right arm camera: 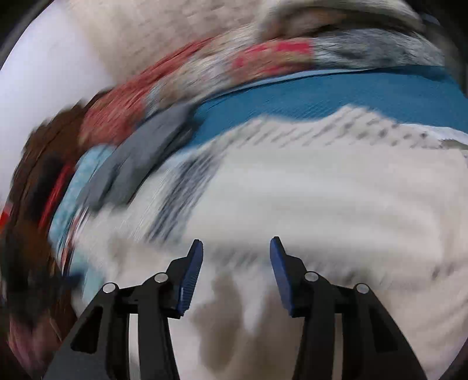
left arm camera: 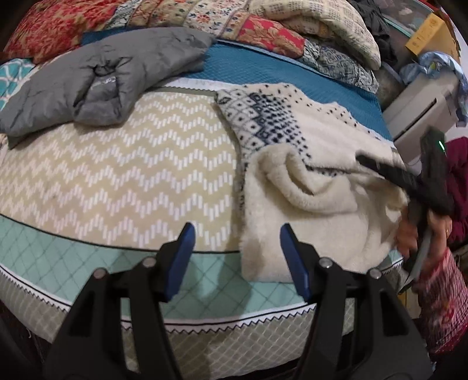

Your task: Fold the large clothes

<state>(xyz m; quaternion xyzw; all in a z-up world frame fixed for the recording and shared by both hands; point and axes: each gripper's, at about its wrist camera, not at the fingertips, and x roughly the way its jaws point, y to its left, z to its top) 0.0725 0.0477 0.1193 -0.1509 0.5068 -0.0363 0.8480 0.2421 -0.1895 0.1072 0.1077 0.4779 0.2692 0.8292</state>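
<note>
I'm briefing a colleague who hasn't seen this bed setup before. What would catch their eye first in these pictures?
Probably the fluffy cream sweater with its navy diamond pattern, lying rumpled on the right of the chevron bed cover. Next, the grey puffy jacket bundled at the far left, before a heap of red floral quilts. The left gripper hangs open and empty over the bed's near edge, while the right wrist view is smeared with blur.

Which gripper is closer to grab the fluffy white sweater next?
Probably the right gripper: it is open right over the white sweater. The left gripper, also open, sits over the zigzag blanket beside it.
</note>
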